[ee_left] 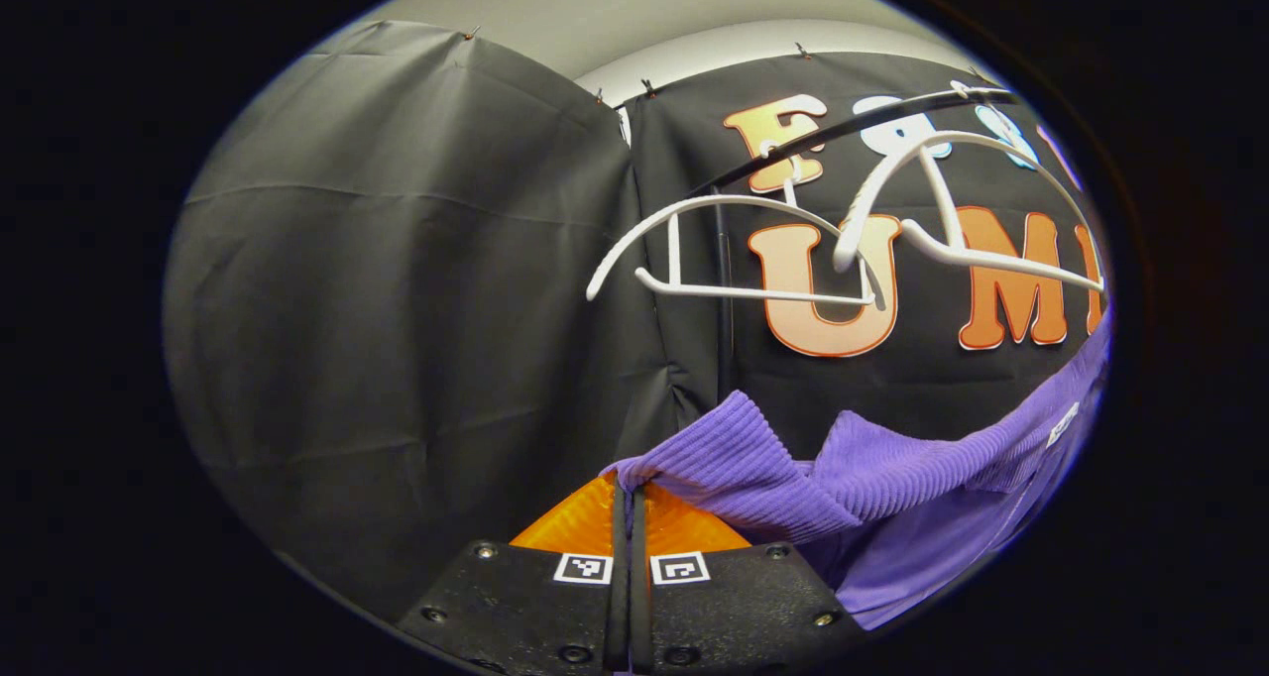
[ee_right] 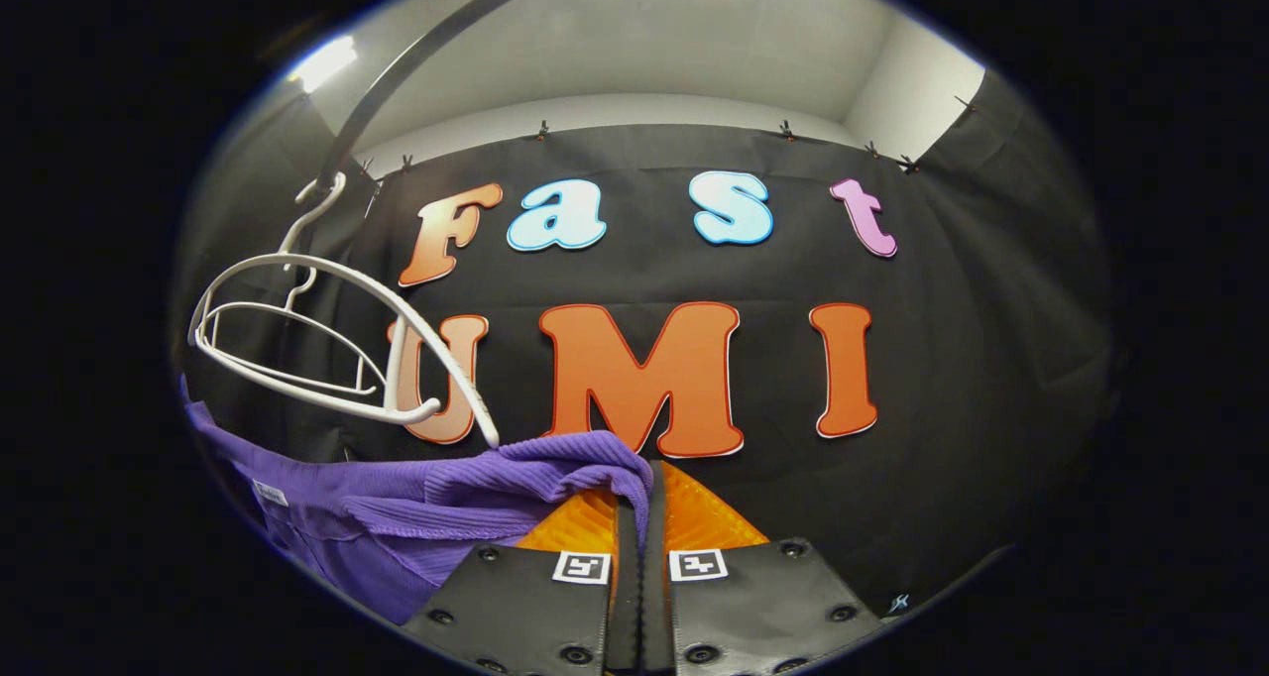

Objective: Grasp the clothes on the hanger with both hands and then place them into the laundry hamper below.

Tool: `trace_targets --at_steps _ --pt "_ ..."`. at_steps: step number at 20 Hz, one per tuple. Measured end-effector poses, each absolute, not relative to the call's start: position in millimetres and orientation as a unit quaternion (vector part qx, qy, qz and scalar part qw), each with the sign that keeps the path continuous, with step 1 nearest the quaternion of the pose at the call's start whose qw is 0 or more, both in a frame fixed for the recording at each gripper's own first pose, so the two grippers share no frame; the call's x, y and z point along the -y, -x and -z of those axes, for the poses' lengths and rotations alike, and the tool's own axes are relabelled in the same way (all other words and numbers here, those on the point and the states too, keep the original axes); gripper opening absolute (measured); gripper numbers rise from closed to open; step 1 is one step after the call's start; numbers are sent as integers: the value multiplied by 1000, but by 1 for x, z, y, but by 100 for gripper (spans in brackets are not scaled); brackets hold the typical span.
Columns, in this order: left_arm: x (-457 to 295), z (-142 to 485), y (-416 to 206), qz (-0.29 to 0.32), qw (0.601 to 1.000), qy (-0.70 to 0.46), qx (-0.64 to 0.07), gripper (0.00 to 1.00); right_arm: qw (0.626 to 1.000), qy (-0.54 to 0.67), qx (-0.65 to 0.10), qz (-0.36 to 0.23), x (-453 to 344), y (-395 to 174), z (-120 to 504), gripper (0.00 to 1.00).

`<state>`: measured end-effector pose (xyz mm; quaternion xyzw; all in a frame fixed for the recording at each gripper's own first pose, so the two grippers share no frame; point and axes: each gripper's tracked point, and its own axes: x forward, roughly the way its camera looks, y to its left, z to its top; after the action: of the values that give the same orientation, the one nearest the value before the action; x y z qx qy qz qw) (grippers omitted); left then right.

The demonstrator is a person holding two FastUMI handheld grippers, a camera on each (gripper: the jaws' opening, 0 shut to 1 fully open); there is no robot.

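Left gripper view: purple sweater (ee_left: pixel 753 468) pinched between left tongs (ee_left: pixel 629 493).

Dark curved rail (ee_left: pixel 793 151) ran across upper part of left gripper view, in front of black cloth wall. Two white hangers (ee_left: pixel 734 250) hung from it by hooks, side by side, both bare. In right gripper view same rail (ee_right: pixel 397 81) arched up at left, hangers (ee_right: pixel 327 349) below it, one behind other, tilted. Purple garment (ee_right: pixel 436 498) was below hangers; contact with nearer hanger's tip unclear.
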<state>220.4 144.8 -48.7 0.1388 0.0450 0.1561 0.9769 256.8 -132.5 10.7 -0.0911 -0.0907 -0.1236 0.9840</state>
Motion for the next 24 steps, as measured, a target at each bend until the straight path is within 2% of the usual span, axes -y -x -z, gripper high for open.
trace_targets --at_steps 1,2,7,12,17,18,19,20,24 --pt "-144 48 -213 -155 977 -139 -43 1 984 95 91 124 131 -248 -12 8" --pt "-144 46 -208 -155 977 -139 -41 1 983 97 94 125 130 -242 -14 4" --pt "-136 38 -176 -149 979 -138 -30 1 984 100 95 111 116 -207 -19 8" --pt "-118 38 -142 -153 978 -134 -38 1 989 118 75 58 88 -182 -8 8" --pt "-88 49 -121 -138 980 -135 -50 3 992 115 37 -32 39 -165 22 8" --pt "-80 53 -119 -127 982 -127 -52 0 993 109 25 -46 32 -159 28 8" --pt "-71 58 -117 -113 985 -117 -52 1 993 100 19 -52 26 -153 33 8" --pt "-66 65 -116 -96 987 -112 -56 0 994 95 15 -50 20 -147 36 5" --pt "-44 98 -118 -5 990 -103 -95 1 995 98 -22 -15 -2 -129 62 8"
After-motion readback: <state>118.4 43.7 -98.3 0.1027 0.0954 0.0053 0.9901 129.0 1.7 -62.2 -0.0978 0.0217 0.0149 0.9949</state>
